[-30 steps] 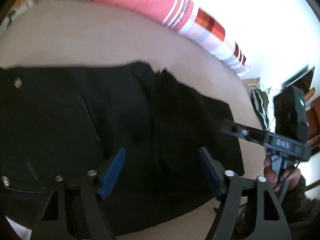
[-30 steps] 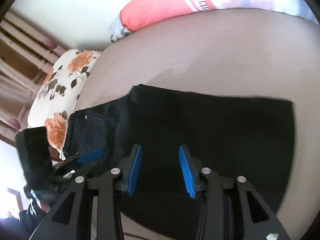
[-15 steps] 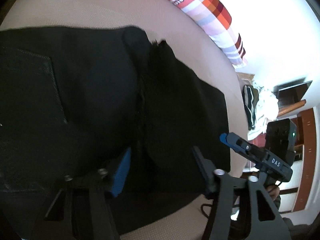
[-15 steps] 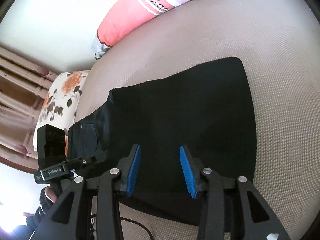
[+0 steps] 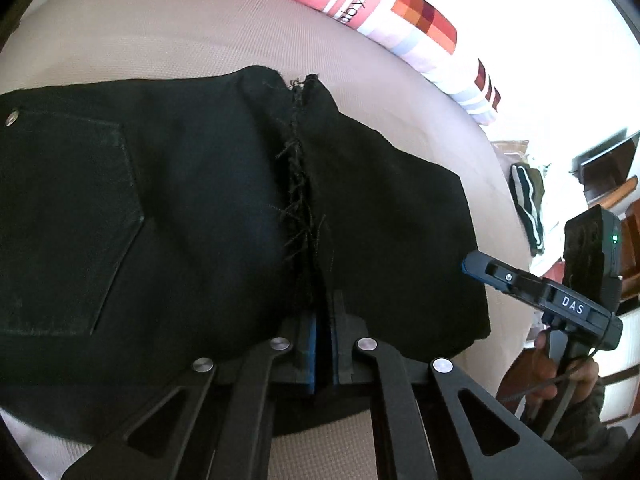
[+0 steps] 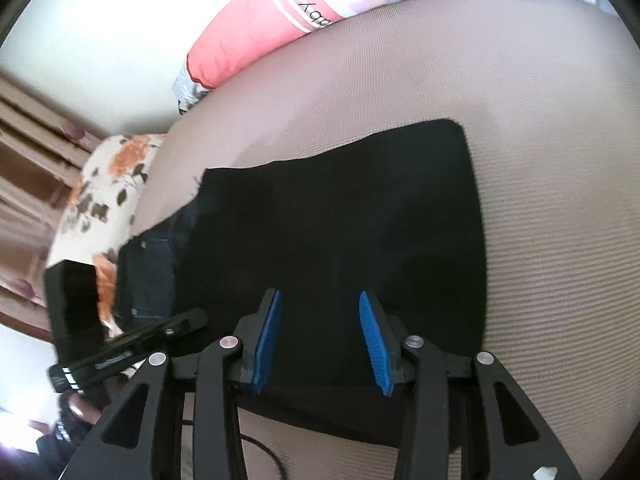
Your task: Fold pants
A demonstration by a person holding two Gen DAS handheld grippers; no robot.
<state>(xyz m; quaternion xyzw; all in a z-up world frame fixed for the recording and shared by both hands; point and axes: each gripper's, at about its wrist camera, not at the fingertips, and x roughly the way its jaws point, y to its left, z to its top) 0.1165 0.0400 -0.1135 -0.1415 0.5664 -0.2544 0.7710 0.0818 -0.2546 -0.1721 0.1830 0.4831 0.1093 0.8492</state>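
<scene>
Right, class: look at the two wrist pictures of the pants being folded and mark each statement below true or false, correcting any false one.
1. The left tongs are shut on the pants. True.
2. The right tongs are clamped on the pants. False: their jaws stand apart over the cloth, gripping nothing.
3. The pants are white. False: they are black.
4. A floral pillow lies beyond the far end of the pants in the right wrist view. True.
5. The pants lie on a bare wooden floor. False: they lie on a beige textured surface.
</scene>
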